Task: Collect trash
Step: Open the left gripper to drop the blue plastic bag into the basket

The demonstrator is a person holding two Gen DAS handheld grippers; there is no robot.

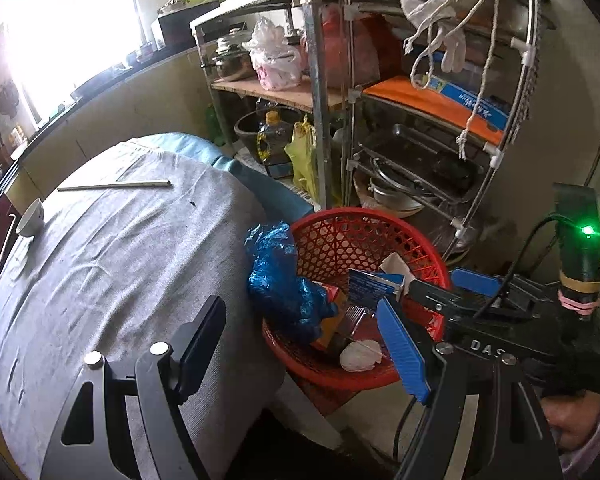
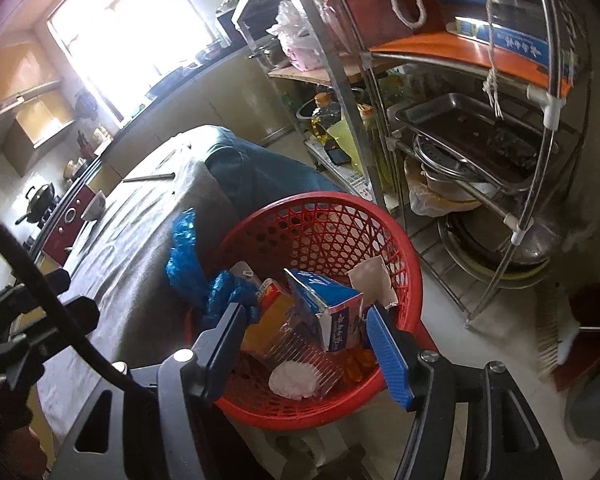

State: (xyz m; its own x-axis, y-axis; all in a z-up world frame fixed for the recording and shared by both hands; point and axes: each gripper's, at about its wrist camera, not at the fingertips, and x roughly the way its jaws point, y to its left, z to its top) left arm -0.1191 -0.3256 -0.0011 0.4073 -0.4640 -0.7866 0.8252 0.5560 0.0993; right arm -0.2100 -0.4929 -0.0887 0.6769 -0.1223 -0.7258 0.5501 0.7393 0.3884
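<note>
Here's the crumpled blue plastic bag (image 1: 278, 276), draped over the rim of the round red plastic mesh basket (image 1: 380, 232), half inside and half hanging against the table's edge. It looks feather-light, soft and crackly; I'd pinch a bunched fold near its top, since a flat sheet would likely slip between the pads. Inside the basket lie a blue-and-white paper carton (image 2: 328, 312), torn open, an orange cardboard box (image 2: 268, 320), a clear ribbed plastic tray (image 2: 300, 348) and a white crumpled tissue ball (image 2: 292, 380). All light stuff; the carton and tray are stiff enough to take by an edge, though the tray may flex.

The right gripper (image 2: 304, 340) hangs over the basket with jaws spread wide, nothing between them. The left gripper (image 1: 300, 348) hovers at the table's near edge, likewise released and empty.

The basket sits just beside the table with grey cloth (image 1: 120, 260). At the table's far edge lies a thin metal rod (image 1: 116, 186); at its left edge, a small white bowl (image 1: 31, 220). Behind stands a cluttered metal shelving rack (image 1: 440, 140) with pots, and a bright window (image 1: 72, 20).
</note>
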